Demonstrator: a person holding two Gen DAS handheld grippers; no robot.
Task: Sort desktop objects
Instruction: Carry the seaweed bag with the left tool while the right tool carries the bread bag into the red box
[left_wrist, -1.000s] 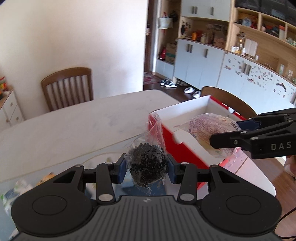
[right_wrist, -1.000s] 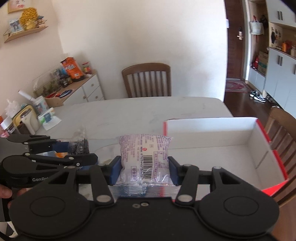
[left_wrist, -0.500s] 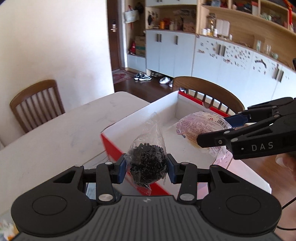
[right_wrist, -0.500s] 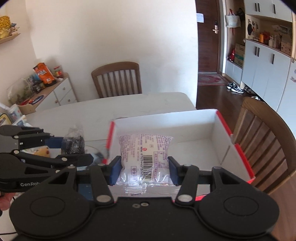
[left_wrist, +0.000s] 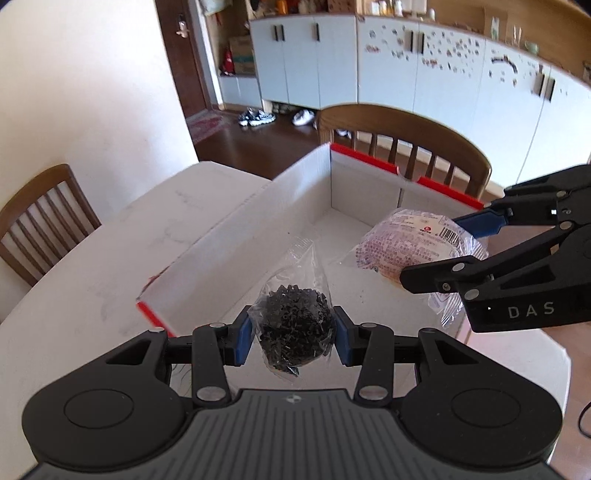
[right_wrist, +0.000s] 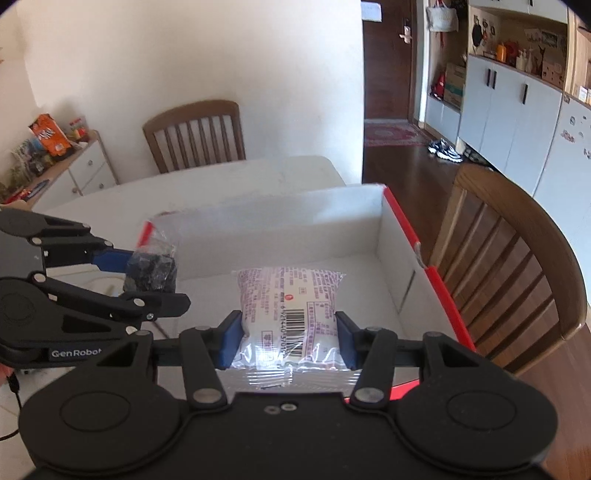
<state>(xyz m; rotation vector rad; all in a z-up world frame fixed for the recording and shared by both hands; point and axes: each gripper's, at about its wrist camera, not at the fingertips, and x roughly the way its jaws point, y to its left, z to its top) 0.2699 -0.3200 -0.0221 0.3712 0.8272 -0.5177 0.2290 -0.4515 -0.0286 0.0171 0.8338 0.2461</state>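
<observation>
from the left wrist, the left gripper is clamped on a clear bag of black bits, hanging over the white box on the table. from the right wrist, the right gripper is clamped on a sealed white packet above the same box.

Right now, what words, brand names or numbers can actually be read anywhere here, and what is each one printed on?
"DAS": on the side of the right gripper, seen from the left camera.
"GenRobot", last letter partly hidden: on the side of the left gripper, seen from the right camera.
Barcode digits and purple print on the white packet: too small to read.
Bag of black bits: no print.
Red and white box: no text visible.
</observation>
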